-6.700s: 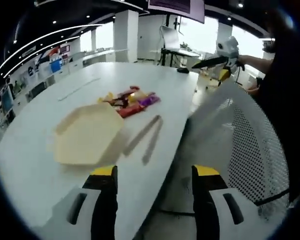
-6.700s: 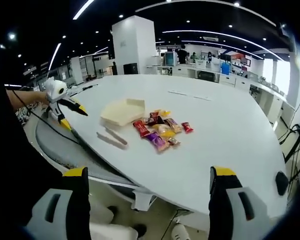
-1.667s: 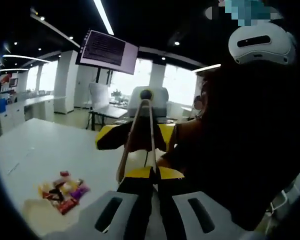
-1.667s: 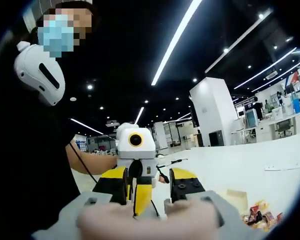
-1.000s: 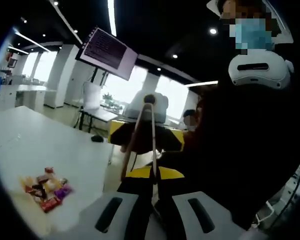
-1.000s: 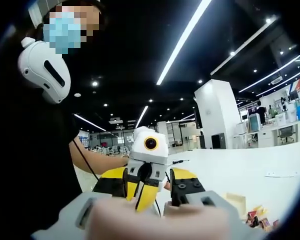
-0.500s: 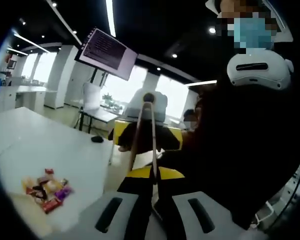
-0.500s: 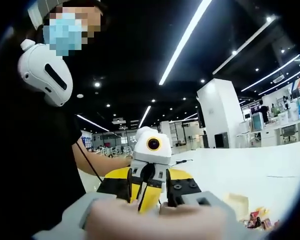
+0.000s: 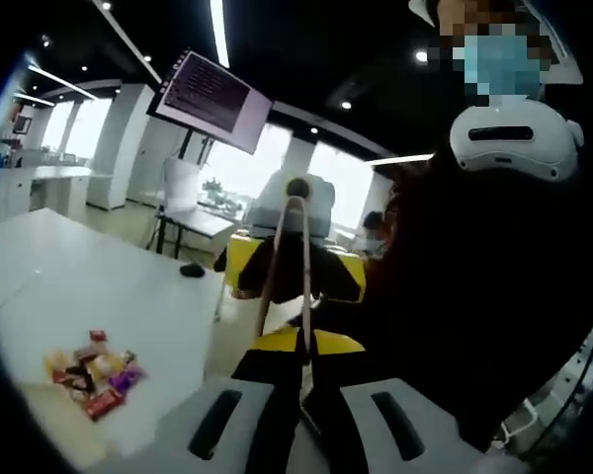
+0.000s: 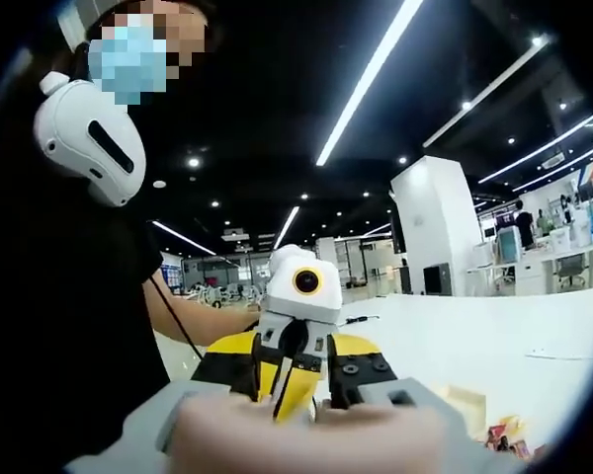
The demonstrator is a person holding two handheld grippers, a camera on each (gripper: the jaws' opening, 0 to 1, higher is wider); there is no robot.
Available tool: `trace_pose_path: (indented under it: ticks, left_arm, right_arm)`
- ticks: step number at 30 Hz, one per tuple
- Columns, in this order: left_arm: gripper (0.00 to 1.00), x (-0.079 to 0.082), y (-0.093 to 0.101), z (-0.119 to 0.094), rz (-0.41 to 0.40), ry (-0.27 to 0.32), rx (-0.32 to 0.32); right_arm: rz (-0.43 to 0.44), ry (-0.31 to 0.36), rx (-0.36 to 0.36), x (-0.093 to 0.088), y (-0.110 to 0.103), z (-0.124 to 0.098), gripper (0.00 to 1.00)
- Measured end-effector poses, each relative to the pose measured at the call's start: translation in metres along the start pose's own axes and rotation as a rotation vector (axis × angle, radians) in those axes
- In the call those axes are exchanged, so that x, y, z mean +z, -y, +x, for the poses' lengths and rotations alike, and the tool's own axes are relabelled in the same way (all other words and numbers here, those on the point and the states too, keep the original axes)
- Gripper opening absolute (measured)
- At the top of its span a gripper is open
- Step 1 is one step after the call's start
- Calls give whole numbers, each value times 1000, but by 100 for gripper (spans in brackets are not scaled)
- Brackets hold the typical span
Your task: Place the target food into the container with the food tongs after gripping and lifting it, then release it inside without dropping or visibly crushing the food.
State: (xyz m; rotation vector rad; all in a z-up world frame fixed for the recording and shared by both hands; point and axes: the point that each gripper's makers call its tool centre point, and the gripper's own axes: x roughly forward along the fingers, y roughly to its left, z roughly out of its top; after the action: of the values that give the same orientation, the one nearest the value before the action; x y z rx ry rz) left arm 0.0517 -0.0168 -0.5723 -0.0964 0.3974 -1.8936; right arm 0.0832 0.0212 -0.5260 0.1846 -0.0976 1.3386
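Change: compared with half a second ago, almost nothing has shifted; both views sit where they were, and I read the tongs as a touch steadier in line with my left gripper. Against the oldest pictures the difference is large: the tongs lay flat on the table then, and now they are up in the air between my two grippers.
Meaning for the task: I judge the tongs are in hand but the food is untouched, so gripping, lifting and placing are all still ahead.
Left gripper (image 9: 302, 357): jaws drawn narrow and clamped on the tongs (image 9: 287, 262) at the near end.
Right gripper (image 10: 298, 387): jaws close together; the pale blur low in the right gripper view hides what lies between them, so I cannot tell whether it holds the tongs.
Tongs, axis: long axis runs straight away from my left gripper, rising up the left gripper view; the two arms meet at the joined end (image 9: 297, 188), which points at the right gripper (image 9: 289, 265) and the person behind it.
Food: the snack packets (image 9: 89, 370) lie in a loose heap on the white table (image 9: 99, 296), well apart from the tongs.
Container: a pale corner of the box (image 10: 466, 402) shows beside the packets (image 10: 502, 437).
Risk: with the joined end leading, I think the tongs may need turning before they can pinch a packet.
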Motion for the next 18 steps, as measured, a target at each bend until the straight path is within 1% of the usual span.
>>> trace_pose_path:
  ticks: [1,4,6,7,8,9,10,12,15,18]
  left_arm:
    - [0,0,-1,0,-1,1,6]
    - [0,3,1,0,-7,16,-4]
    - [0,6,3,-1,4,22,-3]
    - [0,7,-2,-2,27,26,21]
    - [0,6,-1,-2,31,22,19]
    - [0,4,2,-2,12,10,-5]
    - [0,3,1,-1,1,9,0]
    - [0,3,1,-1,27,15,11]
    - [0,3,0,-1,23,19,11]
    - [0,4,1,-1,9,30,3]
  right_arm:
    - [-12,11,-13,1,1,0,27]
    - [6,61,-3,9,-1,1,27]
    - [0,59,-7,11,-1,1,26]
    - [-32,58,-14,12,-1,1,24]
    - [-52,53,-17,11,-2,2,23]
    - [-22,39,0,9,-5,4,23]
    - [-8,33,-1,8,-4,3,23]
    - [-3,35,-4,7,-3,2,22]
    - [-9,41,-10,8,-4,1,23]
    - [-3,45,-17,8,-1,0,25]
